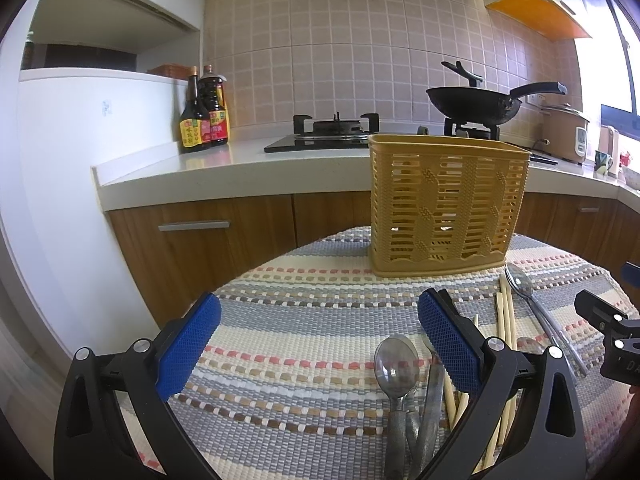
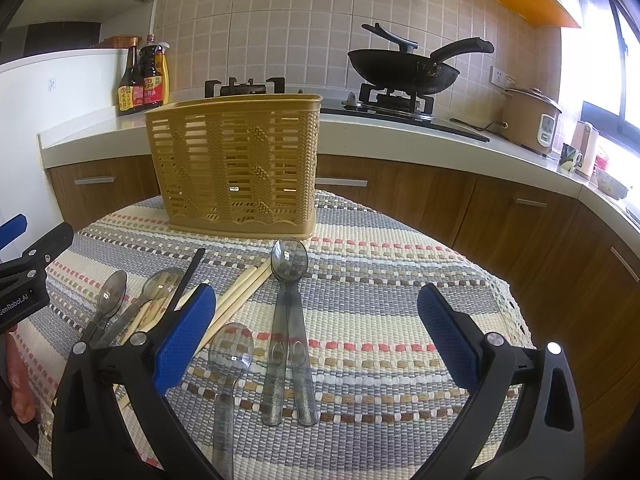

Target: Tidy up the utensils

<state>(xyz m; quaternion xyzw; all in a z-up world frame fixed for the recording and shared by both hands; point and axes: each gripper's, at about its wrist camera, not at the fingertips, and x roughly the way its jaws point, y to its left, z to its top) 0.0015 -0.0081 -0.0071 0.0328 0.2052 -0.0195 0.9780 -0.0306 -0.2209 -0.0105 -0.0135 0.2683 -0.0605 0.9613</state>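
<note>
A tan slotted plastic utensil basket point(image 1: 444, 208) stands upright at the far side of a striped woven mat point(image 1: 304, 320); it also shows in the right wrist view point(image 2: 236, 168). Several clear grey plastic spoons point(image 2: 289, 264) and wooden chopsticks point(image 2: 236, 300) lie loose on the mat point(image 2: 380, 320) in front of it. A black chopstick point(image 2: 188, 276) lies among them. My left gripper point(image 1: 320, 344) is open and empty above the mat, with a spoon point(image 1: 396, 360) lying between its fingers. My right gripper point(image 2: 316, 340) is open and empty over two spoon handles.
A white kitchen counter point(image 1: 240, 168) runs behind the table with a gas hob point(image 1: 332, 136), a black wok point(image 2: 404, 68), sauce bottles point(image 1: 202, 116) and a rice cooker point(image 2: 530, 120). Wooden cabinets point(image 2: 500, 216) stand below it.
</note>
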